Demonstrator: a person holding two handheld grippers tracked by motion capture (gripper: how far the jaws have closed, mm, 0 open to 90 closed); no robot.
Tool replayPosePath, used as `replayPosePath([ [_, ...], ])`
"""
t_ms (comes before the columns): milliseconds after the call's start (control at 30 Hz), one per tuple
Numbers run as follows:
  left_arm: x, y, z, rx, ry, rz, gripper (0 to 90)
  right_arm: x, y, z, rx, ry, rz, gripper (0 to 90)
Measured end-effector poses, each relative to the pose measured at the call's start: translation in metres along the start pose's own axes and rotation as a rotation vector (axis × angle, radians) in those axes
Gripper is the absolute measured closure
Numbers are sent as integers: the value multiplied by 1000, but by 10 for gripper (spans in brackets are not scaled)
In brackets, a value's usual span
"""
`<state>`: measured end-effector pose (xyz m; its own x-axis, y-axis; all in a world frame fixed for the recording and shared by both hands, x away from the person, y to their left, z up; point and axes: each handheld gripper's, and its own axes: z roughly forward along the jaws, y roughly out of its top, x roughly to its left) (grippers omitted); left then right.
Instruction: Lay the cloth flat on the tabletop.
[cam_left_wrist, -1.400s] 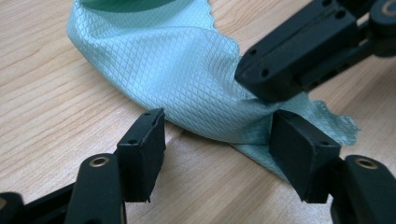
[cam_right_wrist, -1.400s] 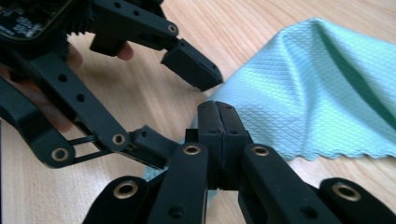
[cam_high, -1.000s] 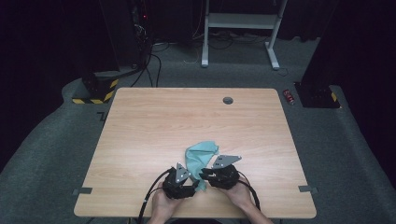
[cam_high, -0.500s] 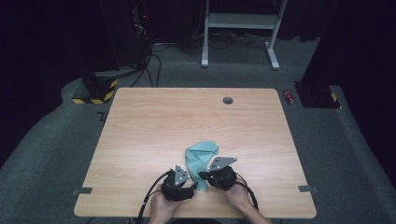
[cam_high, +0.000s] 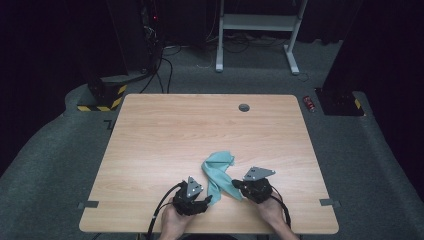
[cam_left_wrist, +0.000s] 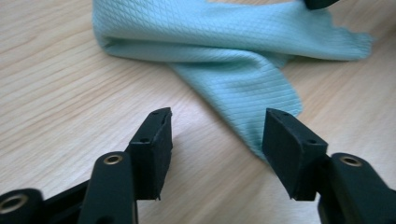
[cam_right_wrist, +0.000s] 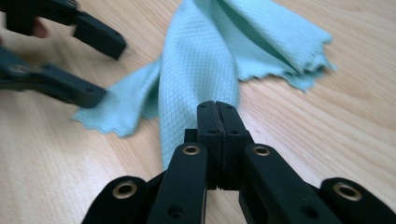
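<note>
A teal cloth lies crumpled near the front middle of the wooden table. My right gripper touches the cloth's near right edge. In the right gripper view its jaws are pressed together, and a folded band of the cloth runs into them. My left gripper sits at the cloth's near tip. Its jaws stand open just above the table. The cloth's near corner lies just ahead of the right-hand jaw, apart from both pads.
A round grommet sits near the table's far edge. Past it on the grey floor are a white desk frame, cables and a small red can. Two tape marks flank the table's front corners.
My right gripper has shifted a little to the right, away from the left one, and the cloth between them is drawn into a narrower band. The left gripper has barely moved.
</note>
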<state>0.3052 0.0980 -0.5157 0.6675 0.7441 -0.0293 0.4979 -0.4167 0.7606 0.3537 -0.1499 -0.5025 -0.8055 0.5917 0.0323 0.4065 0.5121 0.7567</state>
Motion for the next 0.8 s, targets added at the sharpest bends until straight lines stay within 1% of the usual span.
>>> replayPosePath([
  [33,-2,3,0,0,0,15,429,-2,-2,1,-3,1,14,892],
  [67,-6,7,1,4,6,32,427,-2,-2,1,-2,4,18,884],
  [100,-7,10,3,15,13,46,424,-1,-2,3,-7,7,17,847],
  [133,-8,12,5,21,20,52,422,0,-1,4,-9,13,16,794],
  [167,-9,14,9,40,26,57,424,1,0,5,-8,15,19,741],
  [200,-9,15,11,50,30,58,431,2,2,8,-5,17,16,703],
  [233,-9,16,14,62,37,65,444,3,3,9,-4,21,15,677],
  [267,-9,16,16,75,42,74,463,5,4,11,1,24,9,674],
  [300,-9,17,19,89,31,81,500,6,6,13,7,25,0,677],
  [333,-8,16,19,85,15,82,546,8,7,15,17,21,-15,700],
  [367,-7,17,19,88,-1,83,588,9,7,16,24,23,-17,735],
  [467,-5,18,18,102,-5,107,711,11,7,17,21,15,-29,865],
  [500,-4,19,17,105,-14,111,750,12,7,17,22,10,-38,886],
  [567,-2,19,15,110,-25,115,826,12,7,16,21,0,-51,894],
  [633,2,19,12,99,-45,97,871,11,7,15,17,-8,-47,896],
  [667,6,20,9,89,-59,81,877,9,8,13,14,-11,-45,896],
  [733,14,20,1,70,-56,61,889,5,8,10,-2,-15,-28,895],
  [800,25,20,-10,55,-43,47,892,1,8,5,-15,-23,-16,895],
])
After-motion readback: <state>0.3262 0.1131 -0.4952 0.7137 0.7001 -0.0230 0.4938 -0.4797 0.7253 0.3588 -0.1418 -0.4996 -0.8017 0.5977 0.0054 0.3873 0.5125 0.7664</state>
